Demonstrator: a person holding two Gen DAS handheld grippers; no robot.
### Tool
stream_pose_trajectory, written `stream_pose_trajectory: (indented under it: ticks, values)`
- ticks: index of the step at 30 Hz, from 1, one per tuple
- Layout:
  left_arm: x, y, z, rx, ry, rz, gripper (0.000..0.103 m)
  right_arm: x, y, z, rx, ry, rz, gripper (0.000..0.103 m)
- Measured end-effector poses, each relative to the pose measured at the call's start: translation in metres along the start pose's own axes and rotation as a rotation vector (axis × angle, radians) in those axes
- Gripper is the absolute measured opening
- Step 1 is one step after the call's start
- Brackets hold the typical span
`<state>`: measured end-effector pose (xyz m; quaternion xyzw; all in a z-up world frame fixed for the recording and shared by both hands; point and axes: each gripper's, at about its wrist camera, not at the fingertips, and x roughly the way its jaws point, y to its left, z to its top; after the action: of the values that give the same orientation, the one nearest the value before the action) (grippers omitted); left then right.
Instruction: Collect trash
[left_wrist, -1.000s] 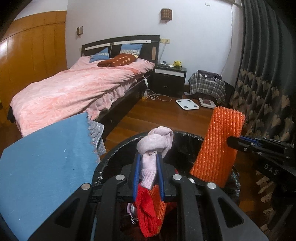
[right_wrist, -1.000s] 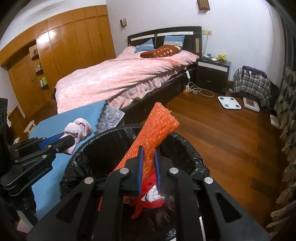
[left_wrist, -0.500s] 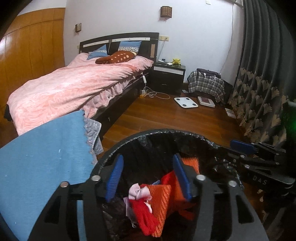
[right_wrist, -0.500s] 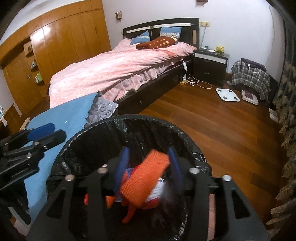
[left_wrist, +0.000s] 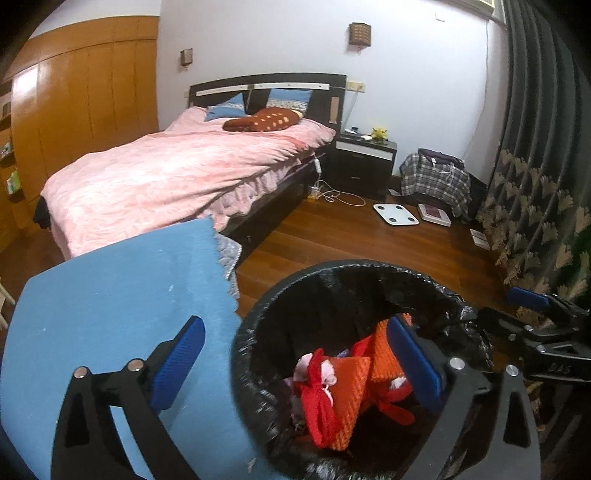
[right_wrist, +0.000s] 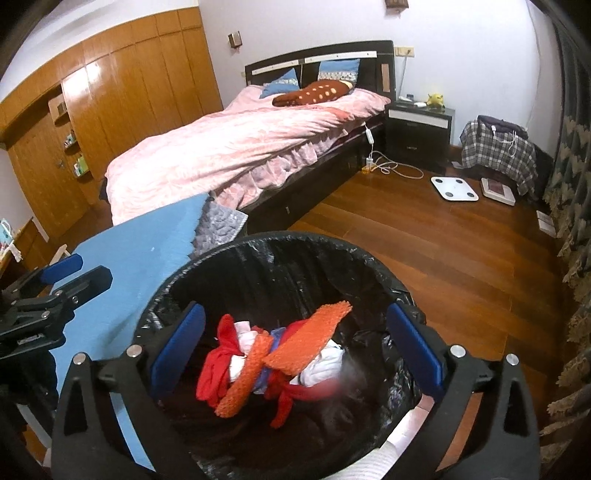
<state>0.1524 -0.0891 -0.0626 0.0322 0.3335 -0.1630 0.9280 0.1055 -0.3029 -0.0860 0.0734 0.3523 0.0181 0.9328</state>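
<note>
A bin lined with a black bag (left_wrist: 332, 269) (right_wrist: 295, 240) stands below both grippers. Inside lie orange mesh pieces (left_wrist: 347, 391) (right_wrist: 306, 343), red cloth (left_wrist: 317, 406) (right_wrist: 218, 373) and pale pink and white cloth. My left gripper (left_wrist: 295, 332) hangs over the bin's left rim, jaws opening wide, nothing between them; one finger is above the blue surface (left_wrist: 110, 314). My right gripper (right_wrist: 295, 314) is over the bin's middle, jaws also opening, with the trash lying loose beneath. Each gripper shows at the edge of the other's view, the right gripper (left_wrist: 513, 310) and the left gripper (right_wrist: 79, 275).
The blue surface (right_wrist: 147, 251) borders the bin on the left. Beyond it is a bed with a pink cover (left_wrist: 177, 177), then a dark nightstand (left_wrist: 365, 162). A white scale (left_wrist: 395, 214) and a plaid bag (left_wrist: 436, 177) sit on the wooden floor. A patterned curtain (left_wrist: 535, 184) hangs on the right.
Both grippers went from shut to wide open. The pink cloth and the orange mesh roll fell into the bin. The left gripper shifted left over the bin's rim.
</note>
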Motion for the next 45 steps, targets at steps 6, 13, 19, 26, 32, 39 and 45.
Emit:
stream_pose_trajectory:
  ticks: [6, 13, 19, 26, 32, 39, 45]
  values:
    - [-0.028, 0.014, -0.007, -0.022, -0.021, 0.041, 0.097, -0.027, 0.024, 0.005, -0.038, -0.044, 0.031, 0.098]
    - [-0.060, 0.022, -0.016, -0.036, -0.051, 0.065, 0.097, -0.050, 0.052, 0.012, -0.069, -0.067, 0.078, 0.098]
    - [-0.080, 0.029, -0.019, -0.059, -0.073, 0.078, 0.097, -0.064, 0.071, 0.014, -0.089, -0.080, 0.106, 0.098]
    - [-0.101, 0.033, -0.021, -0.071, -0.104, 0.102, 0.097, -0.077, 0.092, 0.014, -0.123, -0.099, 0.132, 0.098]
    - [-0.116, 0.038, -0.023, -0.082, -0.130, 0.113, 0.097, -0.086, 0.104, 0.015, -0.150, -0.110, 0.143, 0.098]
    - [-0.126, 0.039, -0.023, -0.085, -0.150, 0.123, 0.097, -0.092, 0.116, 0.013, -0.169, -0.122, 0.150, 0.098]
    - [-0.132, 0.040, -0.023, -0.082, -0.167, 0.122, 0.097, -0.094, 0.120, 0.014, -0.173, -0.128, 0.155, 0.098]
